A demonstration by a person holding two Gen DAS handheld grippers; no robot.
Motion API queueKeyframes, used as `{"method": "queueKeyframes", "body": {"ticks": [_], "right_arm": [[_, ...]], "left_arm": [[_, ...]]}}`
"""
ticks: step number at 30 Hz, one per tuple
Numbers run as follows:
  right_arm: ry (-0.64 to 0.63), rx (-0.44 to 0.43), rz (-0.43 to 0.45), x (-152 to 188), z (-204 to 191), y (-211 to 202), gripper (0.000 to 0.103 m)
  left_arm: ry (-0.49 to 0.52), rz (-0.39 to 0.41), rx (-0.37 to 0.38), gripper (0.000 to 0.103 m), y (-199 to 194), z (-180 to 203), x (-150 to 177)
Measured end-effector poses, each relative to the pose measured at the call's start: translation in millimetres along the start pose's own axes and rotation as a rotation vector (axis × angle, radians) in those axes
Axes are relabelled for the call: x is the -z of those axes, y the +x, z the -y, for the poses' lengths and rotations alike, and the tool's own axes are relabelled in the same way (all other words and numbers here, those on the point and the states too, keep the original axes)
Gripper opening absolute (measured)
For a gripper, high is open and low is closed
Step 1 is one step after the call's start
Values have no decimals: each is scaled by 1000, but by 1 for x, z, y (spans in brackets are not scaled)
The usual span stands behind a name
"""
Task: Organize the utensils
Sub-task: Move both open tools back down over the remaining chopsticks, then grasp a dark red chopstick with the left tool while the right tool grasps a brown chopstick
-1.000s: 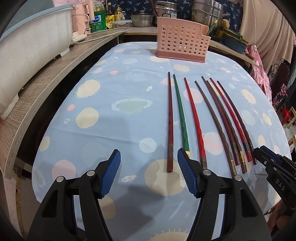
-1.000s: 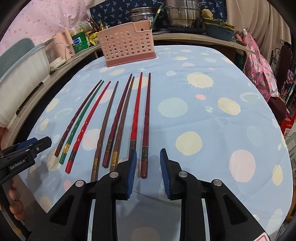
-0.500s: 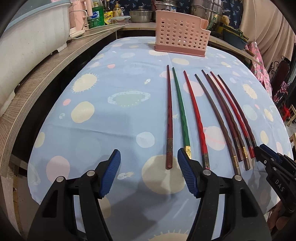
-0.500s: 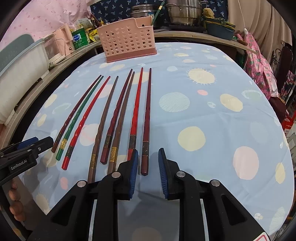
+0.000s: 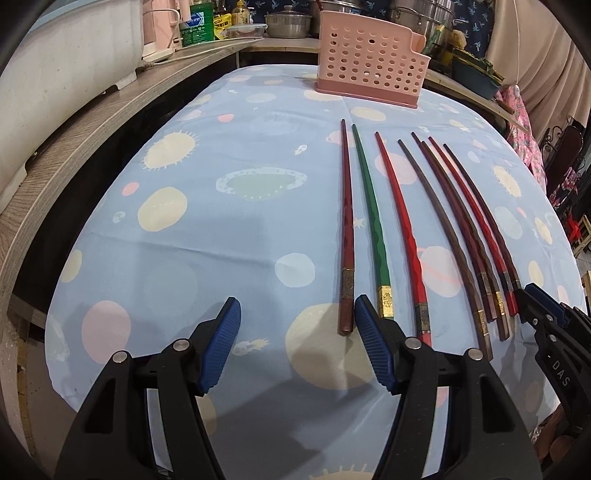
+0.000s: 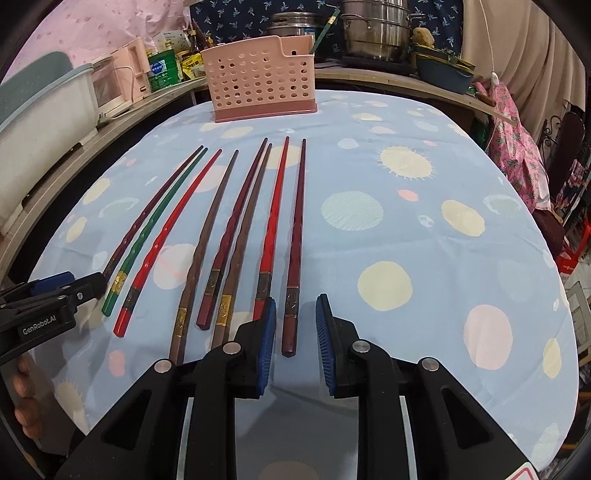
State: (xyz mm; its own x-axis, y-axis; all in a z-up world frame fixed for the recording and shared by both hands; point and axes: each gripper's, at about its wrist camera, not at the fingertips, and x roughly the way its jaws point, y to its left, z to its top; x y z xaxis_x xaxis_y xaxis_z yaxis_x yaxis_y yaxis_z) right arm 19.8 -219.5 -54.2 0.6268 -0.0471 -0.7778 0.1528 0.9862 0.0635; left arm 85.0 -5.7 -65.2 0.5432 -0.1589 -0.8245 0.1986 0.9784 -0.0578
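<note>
Our right gripper (image 6: pixel 294 334), jaws apart, straddles the near end of the rightmost dark-red chopstick (image 6: pixel 295 236), whose long axis runs straight ahead toward the pink basket (image 6: pixel 260 90).

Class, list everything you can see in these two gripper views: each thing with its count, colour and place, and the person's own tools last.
Lacquered chopsticks: eight, one green, the others red, maroon or brown, side by side on the cloth.
Perforated plastic basket: one, pink, far end of the table.
Planet-print tablecloth: one, light blue, covering the table.
Steel pots: several, silver, counter behind.
Left gripper: black, blue pads, open, by the leftmost chopstick.
Right gripper: open, around the rightmost chopstick's end.
</note>
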Motion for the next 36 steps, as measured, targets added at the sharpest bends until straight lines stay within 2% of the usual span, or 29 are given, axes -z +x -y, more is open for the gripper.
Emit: {"method": "queueKeyframes", "body": {"ticks": [8,12,28,33,36], "right_arm": [[0,8,-6,-1,-1,1,21],[19,14,7,1,-1,0,21],[-1,16,14,1,-1,0,21],[-6,13,11,1,-1,-1,21],[3,6,0,0,2,-1,14]], "left_arm": [[8,17,3,60,0,1,1],[43,17,-9,55,1,5,0],[23,19,-30,11,6,4,-11],[4,6,-7,8,7,-1,-13],[-22,-9,10,7,5,-5,-13]]}}
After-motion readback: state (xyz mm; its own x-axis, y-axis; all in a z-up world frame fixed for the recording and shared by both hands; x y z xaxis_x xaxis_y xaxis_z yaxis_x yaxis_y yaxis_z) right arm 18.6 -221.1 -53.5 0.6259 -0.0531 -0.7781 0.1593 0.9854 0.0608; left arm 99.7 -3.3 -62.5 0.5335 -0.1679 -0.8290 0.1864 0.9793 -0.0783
